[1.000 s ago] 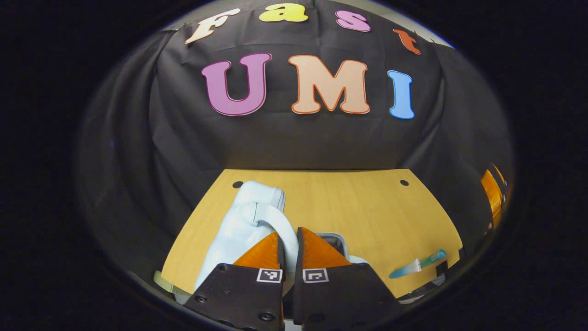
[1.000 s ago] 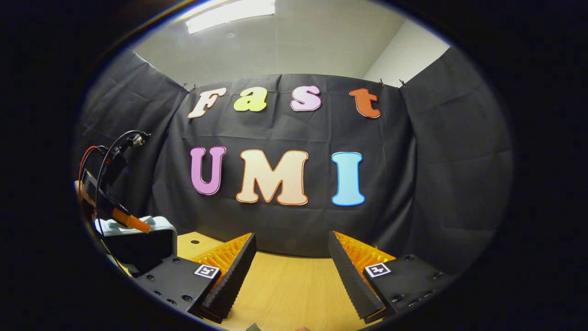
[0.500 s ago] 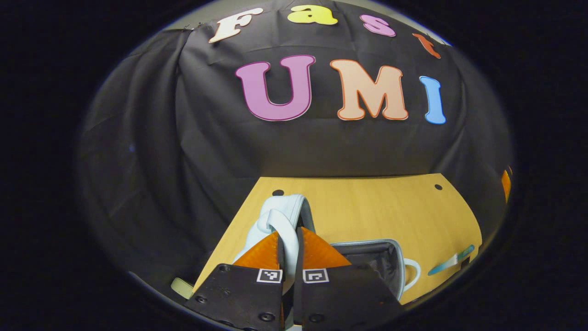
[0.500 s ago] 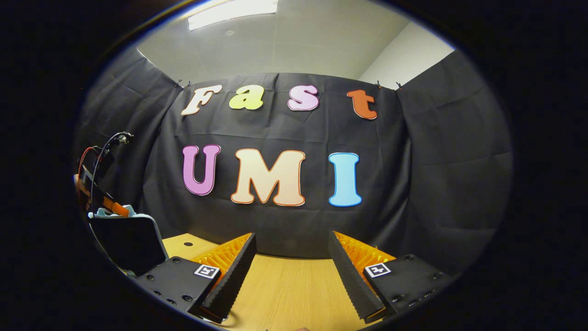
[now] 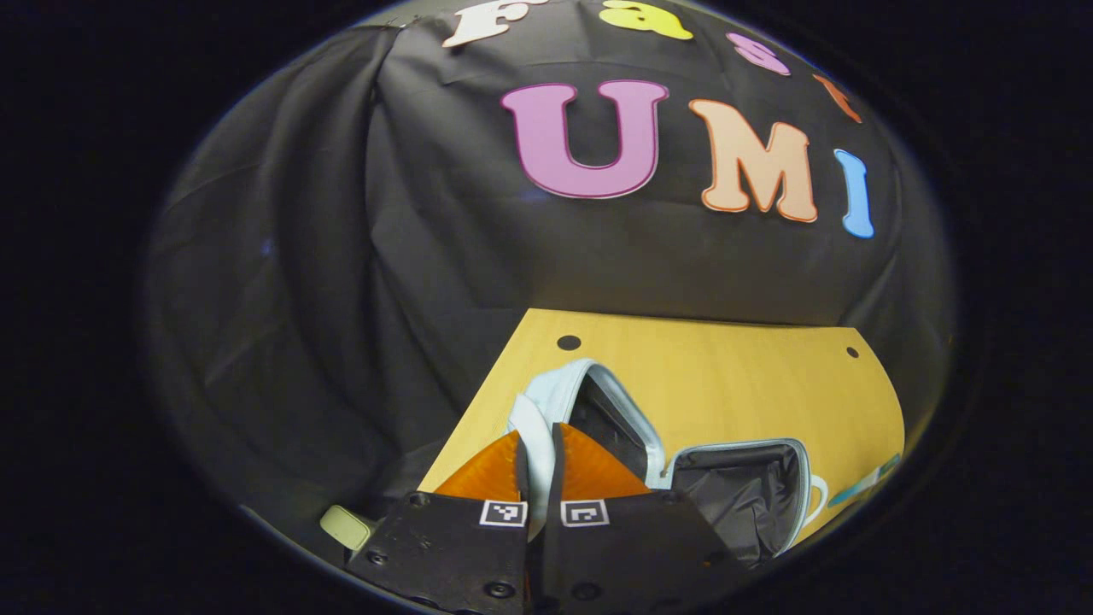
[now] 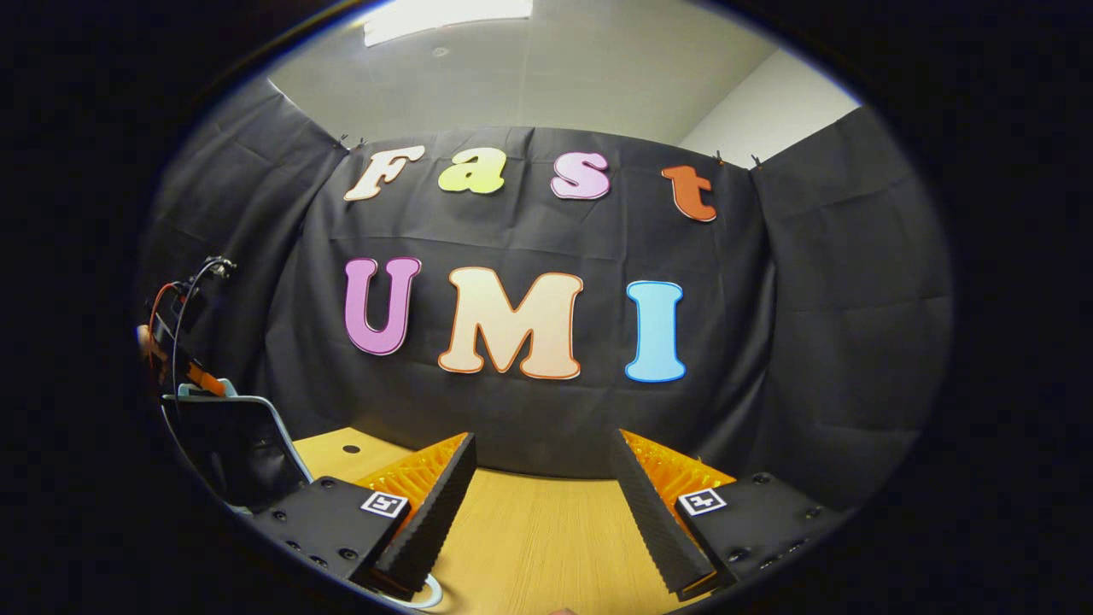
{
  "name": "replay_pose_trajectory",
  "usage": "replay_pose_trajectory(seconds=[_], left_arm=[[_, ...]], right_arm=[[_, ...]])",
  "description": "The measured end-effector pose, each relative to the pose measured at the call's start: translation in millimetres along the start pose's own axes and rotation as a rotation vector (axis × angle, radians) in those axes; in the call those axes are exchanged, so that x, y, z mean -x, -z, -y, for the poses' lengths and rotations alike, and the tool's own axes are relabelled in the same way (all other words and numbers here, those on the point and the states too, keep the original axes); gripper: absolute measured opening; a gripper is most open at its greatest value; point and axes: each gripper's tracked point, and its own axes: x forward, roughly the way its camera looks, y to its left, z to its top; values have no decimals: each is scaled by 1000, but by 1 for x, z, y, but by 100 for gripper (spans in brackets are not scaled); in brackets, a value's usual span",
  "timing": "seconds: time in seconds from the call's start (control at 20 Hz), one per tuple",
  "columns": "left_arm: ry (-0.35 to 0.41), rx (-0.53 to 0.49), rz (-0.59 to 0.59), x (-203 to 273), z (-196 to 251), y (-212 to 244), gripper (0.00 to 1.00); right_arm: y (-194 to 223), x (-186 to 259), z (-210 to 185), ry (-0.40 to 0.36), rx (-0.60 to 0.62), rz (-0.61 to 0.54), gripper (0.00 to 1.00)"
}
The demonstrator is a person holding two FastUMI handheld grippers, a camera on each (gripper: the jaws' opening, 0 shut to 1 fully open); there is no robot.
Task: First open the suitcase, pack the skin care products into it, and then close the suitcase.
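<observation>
Left gripper view: left gripper (image 5: 536,465) at bottom centre, fingers pressed together on the pale blue handle strap (image 5: 535,444) of the suitcase lid (image 5: 589,401). Lid is raised, dark lining showing; the open suitcase base (image 5: 751,491) sits lower right on the wooden table (image 5: 726,384). Small soft-sided case, looks light and floppy, so the strap is the sensible hold. A teal tube (image 5: 862,491) lies at the far right edge and a pale green item (image 5: 346,527) at lower left.

Right gripper view: right gripper (image 6: 544,504) at bottom centre, fingers spread wide, holding nothing, over bare table. Raised lid (image 6: 235,444) at left edge, the other gripper (image 6: 184,363) on its top.
</observation>
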Motion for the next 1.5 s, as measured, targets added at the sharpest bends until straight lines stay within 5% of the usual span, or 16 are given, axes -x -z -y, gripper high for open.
replay_pose_trajectory(seconds=[0.5, 0.75, 0.9, 1.0, 1.15, 1.5], left_arm=[[-57, 111, -114, -43, -66, 55, 0], [-214, 84, -73, -47, -111, 61, 7], [-183, 101, 27, -36, -94, 38, 32], [-170, 71, 111, -29, -76, 18, 72], [-168, 51, 251, -11, -51, -15, 100], [-100, 0, 433, 42, 54, -63, 98]], right_arm=[[3, -1, -23, -8, 40, -13, 99], [8, -1, -28, -14, 43, -32, 99], [8, -4, -29, -21, 42, -33, 99], [6, -6, -29, -29, 37, -29, 99], [-3, -8, -19, -23, 28, 3, 99], [-27, -10, 19, -5, -16, 59, 100]])
